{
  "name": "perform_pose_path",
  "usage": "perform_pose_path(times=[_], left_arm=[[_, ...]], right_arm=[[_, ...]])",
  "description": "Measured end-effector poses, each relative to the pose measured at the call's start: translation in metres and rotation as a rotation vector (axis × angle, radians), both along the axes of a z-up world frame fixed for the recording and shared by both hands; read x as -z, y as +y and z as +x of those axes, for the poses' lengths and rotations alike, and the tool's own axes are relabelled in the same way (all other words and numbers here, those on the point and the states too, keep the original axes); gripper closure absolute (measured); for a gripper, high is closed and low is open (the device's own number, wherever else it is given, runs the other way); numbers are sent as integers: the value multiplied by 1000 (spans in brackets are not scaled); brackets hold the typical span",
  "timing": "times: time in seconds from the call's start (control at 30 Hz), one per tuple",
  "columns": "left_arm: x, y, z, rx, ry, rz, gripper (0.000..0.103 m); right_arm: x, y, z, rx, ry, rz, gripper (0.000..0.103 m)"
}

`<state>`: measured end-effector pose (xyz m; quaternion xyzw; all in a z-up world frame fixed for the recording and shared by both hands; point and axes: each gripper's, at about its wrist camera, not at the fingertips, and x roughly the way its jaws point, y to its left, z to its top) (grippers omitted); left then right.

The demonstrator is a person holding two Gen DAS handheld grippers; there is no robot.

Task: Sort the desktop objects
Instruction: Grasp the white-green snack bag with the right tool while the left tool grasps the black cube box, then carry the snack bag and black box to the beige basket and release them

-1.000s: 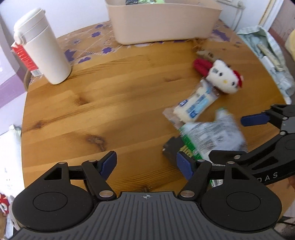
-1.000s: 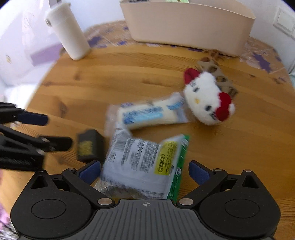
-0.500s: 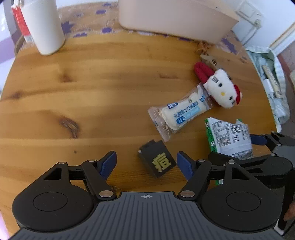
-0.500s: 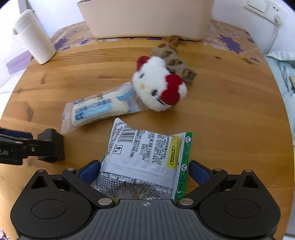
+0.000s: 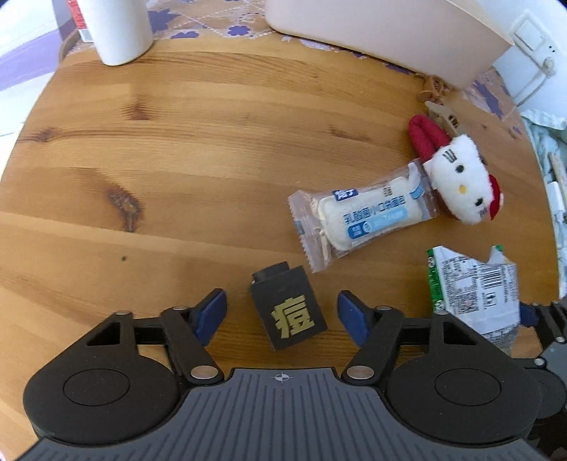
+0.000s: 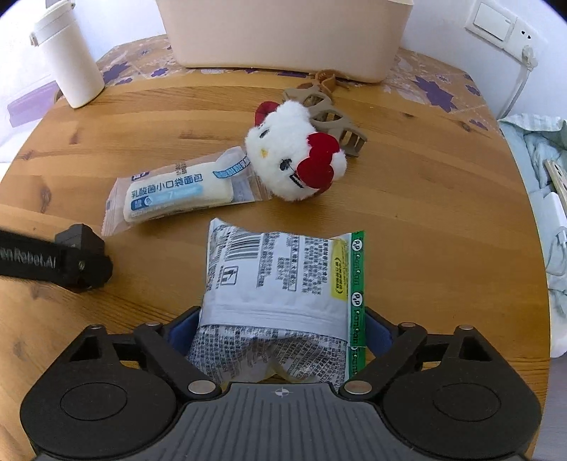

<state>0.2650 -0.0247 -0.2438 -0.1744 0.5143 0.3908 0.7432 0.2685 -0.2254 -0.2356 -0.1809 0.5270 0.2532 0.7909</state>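
Closing right fingers [image 6: 381, 335] flank the snack packet [image 6: 280, 283]; left fingers [image 5: 212, 314], closing, straddle the black block [image 5: 288, 310].

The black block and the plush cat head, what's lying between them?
The wrapped bread bun, seen in the left wrist view, lies between the black block and plush cat head.

A round wooden table [image 6: 425, 198] with knotty grain filled the room's foreground, its far edge covered in a purple-flowered cloth [image 6: 432, 85]. Behind stood a white wall [image 6: 443, 28] bearing a switch plate [image 6: 490, 21].
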Motion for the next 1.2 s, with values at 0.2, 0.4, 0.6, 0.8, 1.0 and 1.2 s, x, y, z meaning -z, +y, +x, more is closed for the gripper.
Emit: perform_pose_path(times=[0.2, 0.4, 0.6, 0.8, 1.0, 1.2], left_arm=[[-5, -3, -13, 34, 16, 23, 70], [-10, 2, -26, 8, -12, 1, 71], [-18, 2, -36, 72, -13, 45, 71], [-44, 11, -35, 82, -64, 96, 71], [-83, 18, -14, 128, -117, 202, 71], [-127, 32, 14, 167, -173, 288, 71]], right_arm=[[-5, -1, -7, -59, -31, -2, 35], [-20, -8, -11, -71, -67, 45, 37], [-43, -15, -14, -105, -119, 87, 37], [-68, -21, 1, -99, -160, 126, 37], [-93, -21, 35, -74, -236, 153, 37], [-120, -22, 84, -40, -306, 174, 37]])
